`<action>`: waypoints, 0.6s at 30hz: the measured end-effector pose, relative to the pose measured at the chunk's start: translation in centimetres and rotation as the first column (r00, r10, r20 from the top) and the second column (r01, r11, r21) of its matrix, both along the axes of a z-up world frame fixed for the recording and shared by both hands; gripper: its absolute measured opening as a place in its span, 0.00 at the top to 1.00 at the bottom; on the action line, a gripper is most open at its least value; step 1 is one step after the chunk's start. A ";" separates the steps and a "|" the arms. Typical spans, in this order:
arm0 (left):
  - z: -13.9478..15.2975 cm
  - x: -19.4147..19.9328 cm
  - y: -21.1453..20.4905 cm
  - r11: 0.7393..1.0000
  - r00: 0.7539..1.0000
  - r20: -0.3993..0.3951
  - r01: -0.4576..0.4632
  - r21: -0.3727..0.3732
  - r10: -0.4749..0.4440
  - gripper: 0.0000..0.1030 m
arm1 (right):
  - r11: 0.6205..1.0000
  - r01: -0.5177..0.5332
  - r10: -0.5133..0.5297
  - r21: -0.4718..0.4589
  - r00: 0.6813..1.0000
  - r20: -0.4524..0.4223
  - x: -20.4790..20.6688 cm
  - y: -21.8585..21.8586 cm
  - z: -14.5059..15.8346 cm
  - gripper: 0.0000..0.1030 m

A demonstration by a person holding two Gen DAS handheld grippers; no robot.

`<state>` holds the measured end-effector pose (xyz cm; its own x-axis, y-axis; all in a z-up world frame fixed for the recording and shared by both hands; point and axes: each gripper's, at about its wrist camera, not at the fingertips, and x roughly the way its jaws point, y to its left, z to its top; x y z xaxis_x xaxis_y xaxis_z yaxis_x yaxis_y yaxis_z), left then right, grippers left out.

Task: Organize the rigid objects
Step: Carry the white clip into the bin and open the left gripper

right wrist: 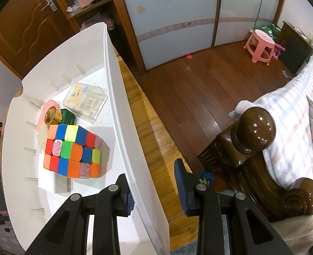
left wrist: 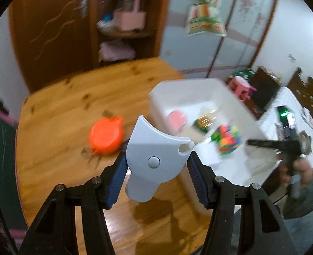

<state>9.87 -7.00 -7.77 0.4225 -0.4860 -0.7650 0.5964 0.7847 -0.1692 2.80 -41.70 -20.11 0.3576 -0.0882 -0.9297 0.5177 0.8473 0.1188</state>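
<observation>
My left gripper [left wrist: 157, 157] is shut on a grey plastic piece [left wrist: 154, 144] with a round button and a hole, held up above the wooden table [left wrist: 56, 110]. An orange round lid [left wrist: 105, 136] lies on the table just left of it. To the right stands a white bin [left wrist: 199, 89] holding a colour cube [right wrist: 73, 150], a clear printed case [right wrist: 84, 99], a green box with a gold cap [right wrist: 58, 114] and a pink disc [right wrist: 47, 108]. My right gripper [right wrist: 151, 170] straddles the bin's right wall [right wrist: 118, 97]. Its left pad lies against the inner face, and table wood shows between the wall and the right pad.
The table's right edge [right wrist: 147, 140] runs just outside the bin, above a dark wood floor. A bed with a carved wooden footboard [right wrist: 254, 131] stands close on the right. A pink stool [right wrist: 260, 42] sits far back. A cupboard [left wrist: 122, 21] rises behind the table.
</observation>
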 end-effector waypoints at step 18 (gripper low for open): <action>1.9 2.9 -15.2 0.998 0.998 -0.035 0.053 0.019 -0.053 0.41 | 0.999 -0.030 0.029 0.015 0.999 0.032 -0.2 0.1 0.2 0.69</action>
<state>12.72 -22.18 -5.87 0.3697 -0.4912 -0.7887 0.6312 0.7557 -0.1748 2.56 -41.61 -19.94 0.3896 -0.0628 -0.9188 0.4881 0.8601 0.1481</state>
